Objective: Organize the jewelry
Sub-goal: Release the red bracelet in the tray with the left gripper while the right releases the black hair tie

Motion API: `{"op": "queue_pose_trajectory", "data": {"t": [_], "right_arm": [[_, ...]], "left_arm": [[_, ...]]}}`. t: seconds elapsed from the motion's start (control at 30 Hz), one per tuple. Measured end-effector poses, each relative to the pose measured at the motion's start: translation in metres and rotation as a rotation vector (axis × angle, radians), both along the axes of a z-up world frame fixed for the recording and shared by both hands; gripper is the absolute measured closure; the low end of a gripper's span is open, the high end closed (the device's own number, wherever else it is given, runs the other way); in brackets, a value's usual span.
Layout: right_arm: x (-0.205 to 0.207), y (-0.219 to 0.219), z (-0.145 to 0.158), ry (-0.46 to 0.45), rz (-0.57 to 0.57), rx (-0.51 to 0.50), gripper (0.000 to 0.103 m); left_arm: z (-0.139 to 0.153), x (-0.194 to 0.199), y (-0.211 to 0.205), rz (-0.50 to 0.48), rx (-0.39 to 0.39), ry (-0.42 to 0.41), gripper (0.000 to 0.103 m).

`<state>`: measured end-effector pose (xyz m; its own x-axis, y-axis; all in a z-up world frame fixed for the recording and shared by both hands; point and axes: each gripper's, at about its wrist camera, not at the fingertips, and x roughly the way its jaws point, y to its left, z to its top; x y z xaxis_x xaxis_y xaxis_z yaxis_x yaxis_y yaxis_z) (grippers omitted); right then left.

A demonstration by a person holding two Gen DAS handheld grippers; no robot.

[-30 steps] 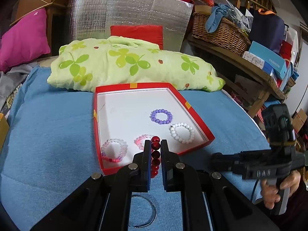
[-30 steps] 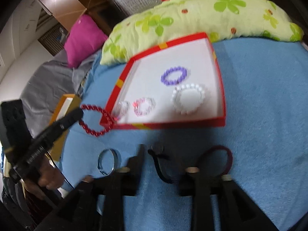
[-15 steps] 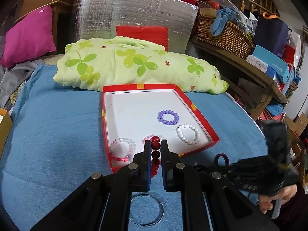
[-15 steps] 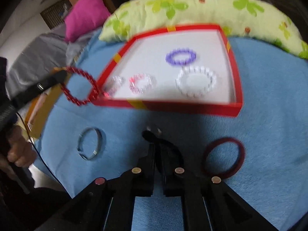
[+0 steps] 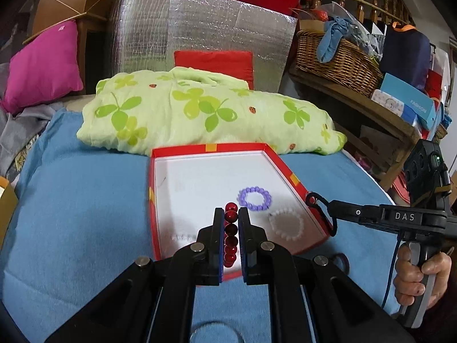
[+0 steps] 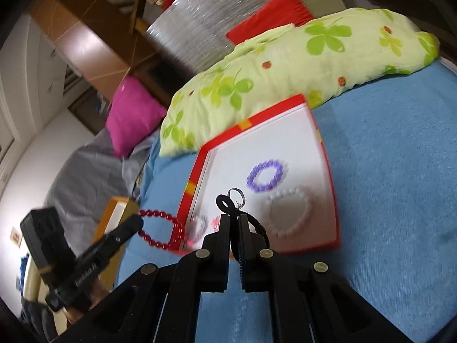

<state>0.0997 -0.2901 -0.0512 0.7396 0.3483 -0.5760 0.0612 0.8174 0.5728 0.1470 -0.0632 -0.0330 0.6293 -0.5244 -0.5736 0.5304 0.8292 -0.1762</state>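
On blue bedding, "DAS"-marked right gripper (image 5: 315, 201) pinches a black cord (image 6: 228, 204); left gripper (image 5: 230, 214) pinches red beads (image 5: 230, 230).

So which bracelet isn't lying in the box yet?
The dark red bead bracelet: the left gripper pinches it, while the purple and white ones rest in the red box.

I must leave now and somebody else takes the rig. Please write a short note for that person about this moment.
Left hand-held gripper: shut on the dark red bead bracelet, held at the red box.
Right hand-held gripper: shut on a black cord with a metal ring, lifted near the box.
Done: purple bracelet and white bracelet lie inside, plus two pinkish ones, blurred.
Left: put both held pieces in the box.
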Motion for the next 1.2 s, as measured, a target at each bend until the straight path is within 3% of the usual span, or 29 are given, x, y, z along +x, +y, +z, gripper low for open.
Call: {"op": "queue_pose_trajectory", "data": {"t": [0.17,0.4,0.63,1.2], "right_arm": [[0.027,-0.009,-0.005,0.006,-0.049,0.039,0.097],[0.08,-0.015,-0.019,0.037,-0.097,0.063,0.097],[0.122,-0.024,-0.024,0.087,-0.14,-0.021,0.097],[0.15,-0.044,-0.047,0.2,-0.202,-0.043,0.093]], "left_arm": [[-0.005,0.015,-0.019,0.024,0.059,-0.023,0.093],[-0.009,0.049,-0.033,0.027,0.041,0.013,0.093],[-0.025,0.087,-0.041,0.044,0.056,0.088,0.093],[-0.048,0.108,-0.056,0.043,0.099,0.181,0.093]]}}
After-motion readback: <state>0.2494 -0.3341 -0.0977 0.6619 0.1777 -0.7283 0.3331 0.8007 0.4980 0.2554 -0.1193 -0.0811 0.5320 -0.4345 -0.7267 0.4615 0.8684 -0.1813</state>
